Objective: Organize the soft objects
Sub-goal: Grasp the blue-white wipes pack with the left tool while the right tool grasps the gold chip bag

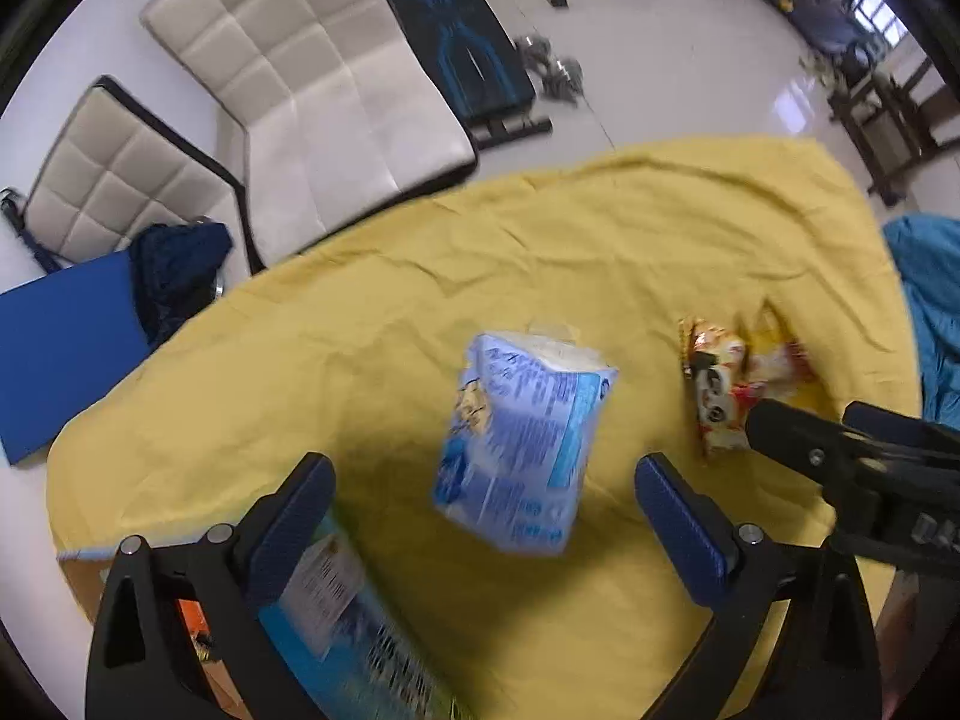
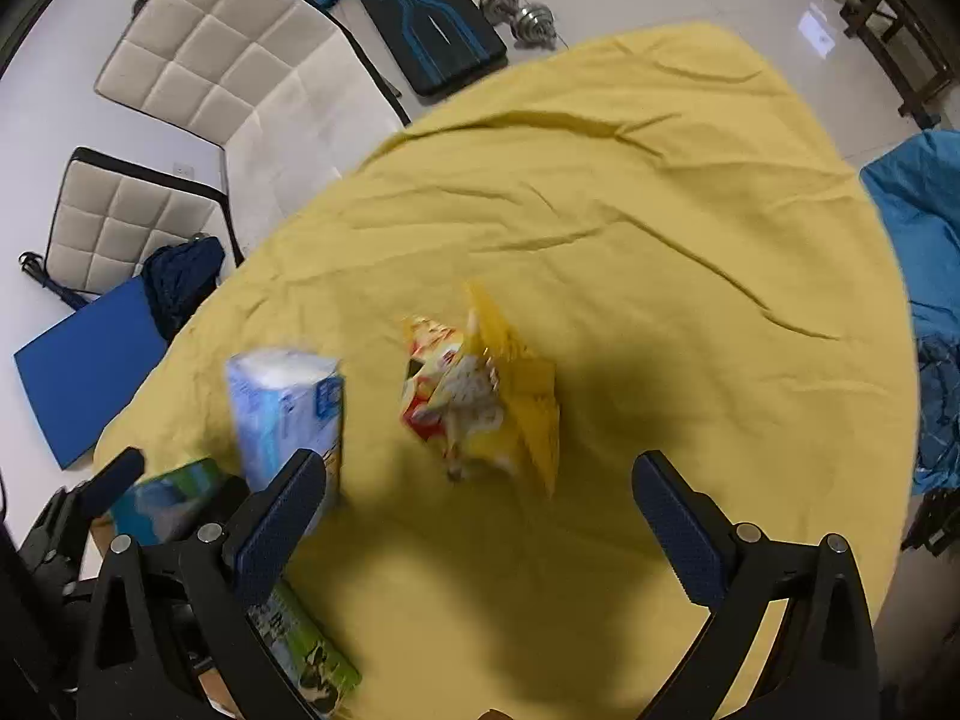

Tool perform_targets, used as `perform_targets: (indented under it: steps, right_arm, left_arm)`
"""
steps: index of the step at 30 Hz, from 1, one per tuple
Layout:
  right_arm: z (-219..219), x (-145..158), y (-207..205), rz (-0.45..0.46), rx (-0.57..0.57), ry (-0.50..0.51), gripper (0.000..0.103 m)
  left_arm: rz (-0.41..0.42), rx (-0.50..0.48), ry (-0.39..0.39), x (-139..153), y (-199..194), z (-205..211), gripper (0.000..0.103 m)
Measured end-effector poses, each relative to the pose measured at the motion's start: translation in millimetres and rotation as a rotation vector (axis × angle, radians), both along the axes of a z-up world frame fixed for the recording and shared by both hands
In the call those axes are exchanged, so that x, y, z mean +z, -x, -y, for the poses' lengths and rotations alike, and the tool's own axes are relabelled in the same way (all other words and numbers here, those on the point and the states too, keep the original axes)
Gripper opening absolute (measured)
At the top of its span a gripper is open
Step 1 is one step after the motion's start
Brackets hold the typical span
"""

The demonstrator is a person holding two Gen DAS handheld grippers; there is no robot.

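A blue and white tissue pack [image 1: 522, 438] lies on the yellow cloth [image 1: 570, 240], just ahead of my open, empty left gripper [image 1: 486, 498]. A yellow and red snack bag [image 1: 732, 384] lies to its right. In the right wrist view the snack bag [image 2: 480, 402] lies ahead of my open, empty right gripper [image 2: 480, 492], and the tissue pack [image 2: 288, 408] stands at its left finger. The right gripper also shows in the left wrist view at the right edge [image 1: 840, 438]. A blue-green printed pack [image 1: 354, 636] lies under the left finger; it also shows in the right wrist view [image 2: 300, 642].
White cushioned chairs [image 1: 312, 90] stand beyond the table's far left edge. A blue board [image 1: 66, 348] and dark cloth [image 1: 180, 264] lie on the left. A teal fabric [image 2: 918, 240] hangs at the right. Dumbbells [image 2: 522, 15] and a black bench [image 1: 468, 54] are on the floor.
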State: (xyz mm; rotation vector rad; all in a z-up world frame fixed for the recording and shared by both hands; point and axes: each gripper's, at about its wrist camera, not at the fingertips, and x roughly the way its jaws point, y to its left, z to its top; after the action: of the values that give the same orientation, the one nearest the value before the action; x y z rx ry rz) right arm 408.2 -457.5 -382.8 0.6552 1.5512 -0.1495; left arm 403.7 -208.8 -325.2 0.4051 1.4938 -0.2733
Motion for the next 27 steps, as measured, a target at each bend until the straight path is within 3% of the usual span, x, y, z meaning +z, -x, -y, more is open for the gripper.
perform_targets:
  steps: [7, 8, 10, 12, 16, 19, 22, 27]
  right_arm:
    - [3.8, -44.1, -11.7, -0.055, 0.004, -0.04, 0.101]
    - [4.1, -48.5, -12.6, -0.059, 0.001, -0.045, 0.099]
    - [4.1, -55.7, -14.1, -0.06, -0.004, -0.05, 0.093]
    - [4.7, -61.0, -16.3, -0.061, 0.0, -0.05, 0.086]
    - [0.2, -60.6, -20.8, -0.04, 0.008, -0.04, 0.065]
    - [-6.8, -58.7, -21.5, -0.031, 0.02, -0.024, 0.063]
    - [-14.6, -52.7, -19.5, -0.025, 0.04, -0.004, 0.054]
    - [-24.2, -41.0, -6.0, -0.017, 0.077, 0.012, 0.052]
  left_arm:
    - [-0.163, -0.003, -0.024, -61.3, -13.7, 10.6, 0.1]
    - [-0.179, -0.003, -0.025, -68.2, -14.7, 11.1, 0.095]
    - [-0.198, -0.001, -0.023, -74.8, -14.8, 13.1, 0.073]
    - [-0.218, 0.002, -0.022, -82.0, -13.8, 13.6, 0.071]
    - [-0.202, 0.003, -0.01, -79.3, -8.0, 14.6, 0.052]
    - [-0.189, 0.006, -0.009, -72.7, -1.1, 13.6, 0.042]
    - [-0.17, 0.014, -0.002, -65.8, 4.1, 15.0, 0.04]
    - [-0.135, 0.049, 0.039, -44.7, 22.4, 14.0, 0.039]
